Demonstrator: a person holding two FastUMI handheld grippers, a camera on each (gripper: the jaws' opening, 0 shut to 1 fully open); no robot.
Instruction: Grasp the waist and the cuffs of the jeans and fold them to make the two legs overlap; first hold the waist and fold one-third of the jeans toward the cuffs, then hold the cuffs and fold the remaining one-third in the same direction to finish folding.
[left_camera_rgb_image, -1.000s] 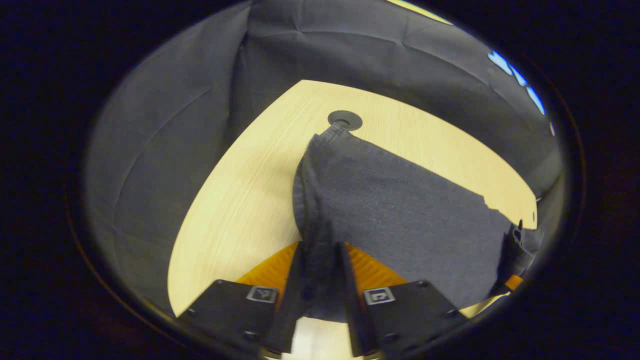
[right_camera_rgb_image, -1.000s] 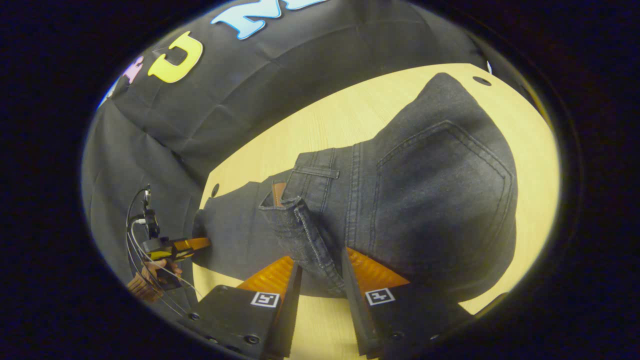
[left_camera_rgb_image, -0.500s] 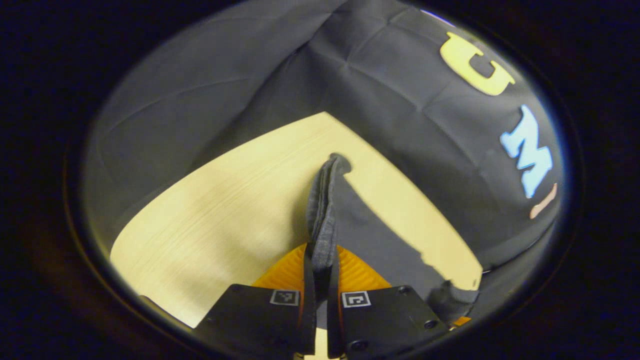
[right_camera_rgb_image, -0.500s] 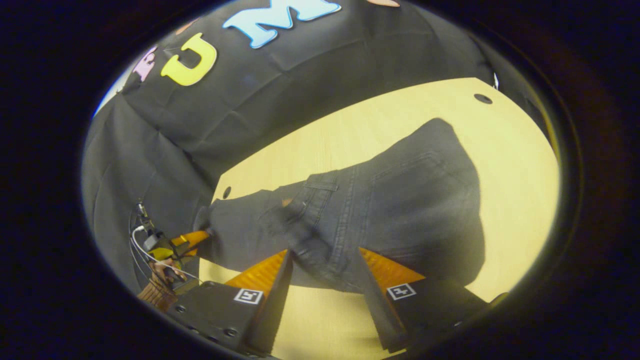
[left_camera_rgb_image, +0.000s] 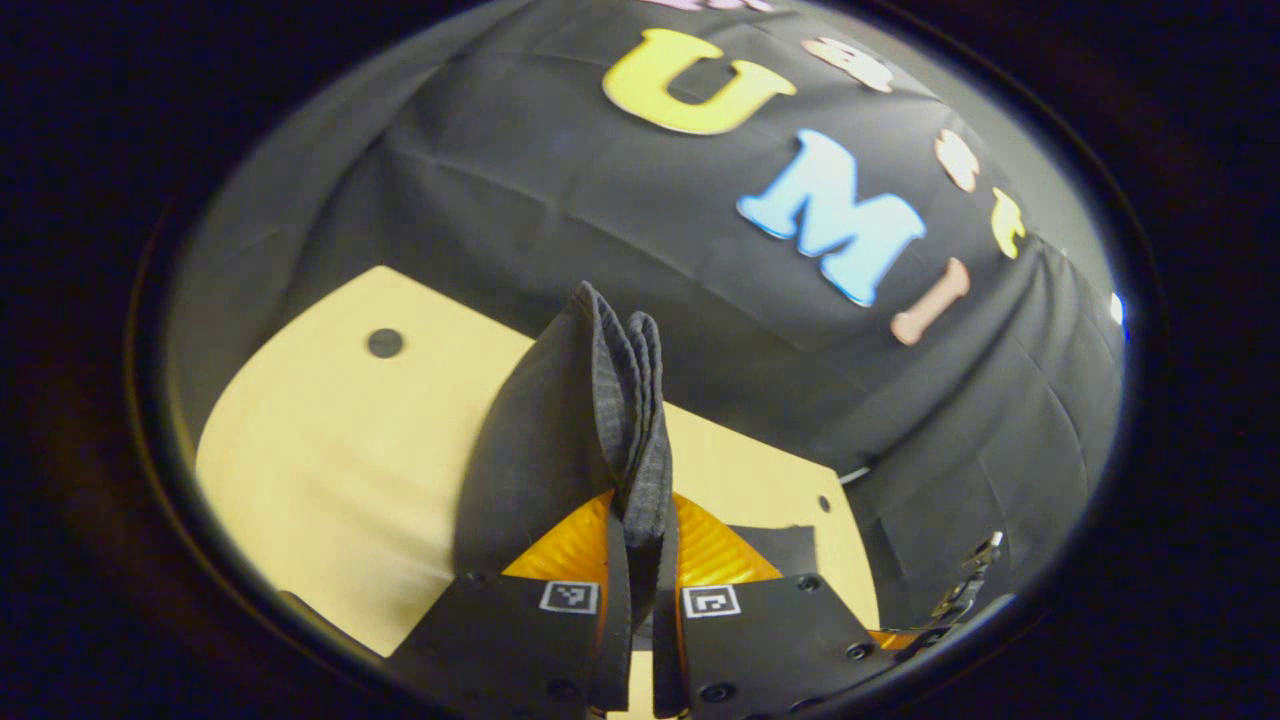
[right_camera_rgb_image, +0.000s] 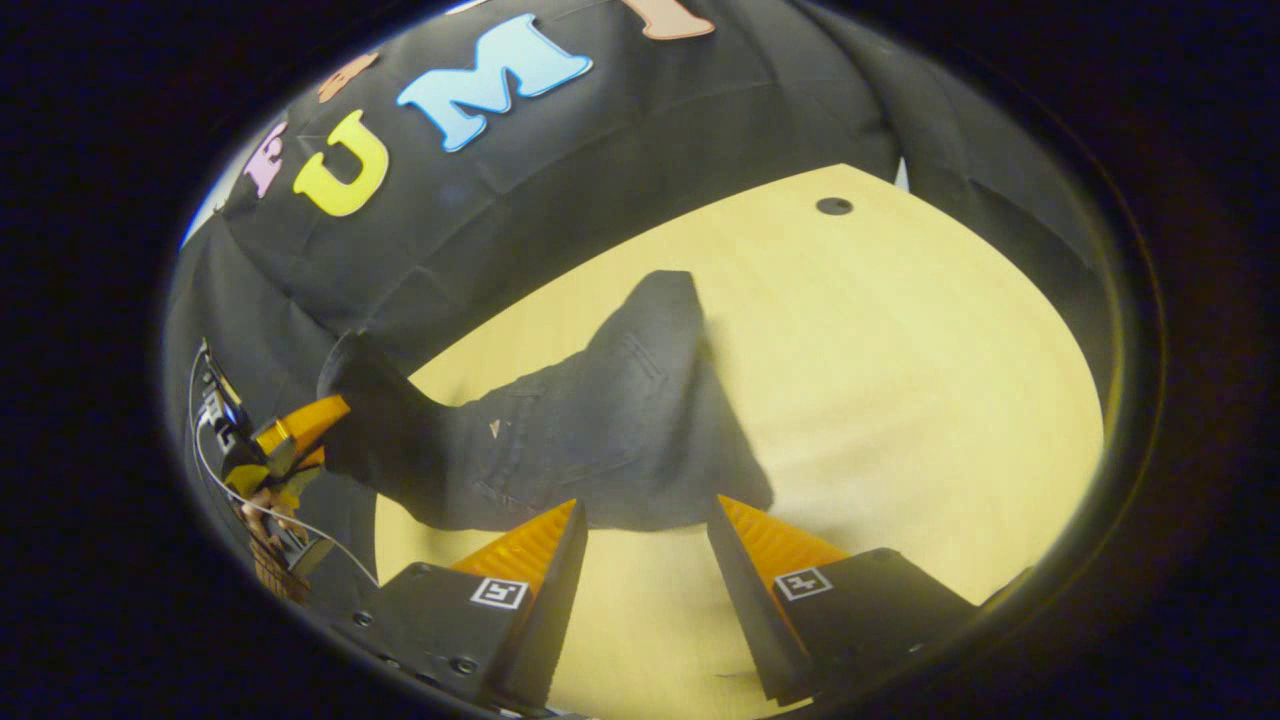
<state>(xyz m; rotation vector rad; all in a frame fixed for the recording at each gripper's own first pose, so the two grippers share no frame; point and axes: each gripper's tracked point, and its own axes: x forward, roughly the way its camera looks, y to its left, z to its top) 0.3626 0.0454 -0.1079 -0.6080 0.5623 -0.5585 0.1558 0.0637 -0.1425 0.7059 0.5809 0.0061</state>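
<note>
The dark grey jeans (right_camera_rgb_image: 600, 430) lie bunched on the pale wooden table (right_camera_rgb_image: 900, 380), one end drawn up toward the left. In the left gripper view the cuffs (left_camera_rgb_image: 610, 400) stand up in stacked layers, and my left gripper (left_camera_rgb_image: 640, 545) is shut on them, held above the table. In the right gripper view the left gripper (right_camera_rgb_image: 325, 430) grips that raised end, with a hand (right_camera_rgb_image: 265, 560) behind it. My right gripper (right_camera_rgb_image: 640, 555) stands open just short of the jeans' near edge, with bare table between its fingers.
A small round hole (right_camera_rgb_image: 833, 206) marks the table's far corner, and another hole (left_camera_rgb_image: 384, 343) shows in the left gripper view. The black cloth wall (left_camera_rgb_image: 620, 200) closes the booth behind the table. Cables (right_camera_rgb_image: 215, 420) hang by the left gripper.
The left gripper lifted the cuffs off the table and swung round toward the wall. The right gripper opened wider and drew back, so the waist no longer lies between its fingers.
</note>
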